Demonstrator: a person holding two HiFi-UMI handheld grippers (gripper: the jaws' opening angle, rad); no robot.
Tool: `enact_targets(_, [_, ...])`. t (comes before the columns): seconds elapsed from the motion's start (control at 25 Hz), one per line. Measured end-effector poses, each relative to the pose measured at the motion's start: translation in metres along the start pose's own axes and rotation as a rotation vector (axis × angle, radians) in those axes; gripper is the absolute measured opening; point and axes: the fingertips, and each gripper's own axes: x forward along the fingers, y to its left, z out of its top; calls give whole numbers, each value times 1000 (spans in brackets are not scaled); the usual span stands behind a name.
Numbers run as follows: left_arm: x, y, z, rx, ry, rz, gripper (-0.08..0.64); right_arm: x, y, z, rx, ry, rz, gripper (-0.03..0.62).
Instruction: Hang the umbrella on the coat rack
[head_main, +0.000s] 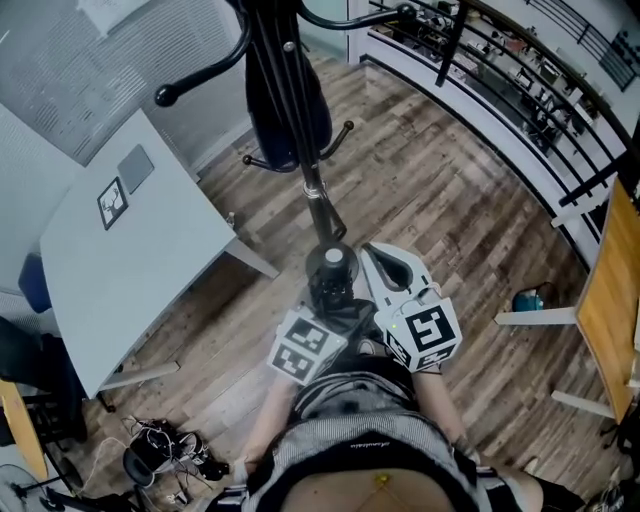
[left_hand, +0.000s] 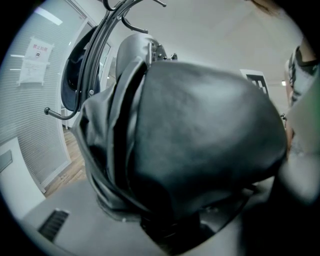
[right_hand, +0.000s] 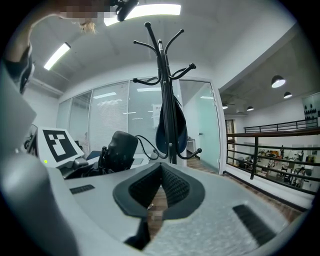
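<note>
Inventory, my two tongs + what's round them:

1. Left tongs (head_main: 322, 312): clamped on item 3. In the left gripper view its cloth fills the space betw. the jaws; only a bit of grey jaw shows below.
2. Right tongs (right_hand: 161, 172): jaws together, ribbed black pads meeting, nothing betw. them. Tips sit just right of item 3.
3. Black folded fabric umbrella (head_main: 331, 268): bundled, held in my left tongs, round end up toward me. Not on any hook.
4. Black metal coat rack w/ curved hooks (head_main: 312, 178): straight ahead of both tongs, upright; its pole runs down behind the umbrella in the head view.
5. Dark-blue fabric item (head_main: 290, 110): hangs on the rack, beyond both tongs. Can't tell what it is.
6. Pale grey counter w/ a square black-white marker (head_main: 130, 260): well off to the left of my left tongs.
7. Wood-plank floor (head_main: 430, 190): under everything, open to the right of my right tongs.
</note>
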Motion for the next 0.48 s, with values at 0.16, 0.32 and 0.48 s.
enact_targets(0.16, [1, 9, -5, 18, 14, -21, 249, 10, -1, 0, 7, -8, -21, 3])
enact_targets(0.32, [0, 17, -11, 52, 35, -37, 249, 17, -2, -4, 11, -7, -49, 3])
enact_targets(0.48, [2, 22, -16, 79, 54, -62, 249, 19, -4, -6, 19, 0, -84, 3])
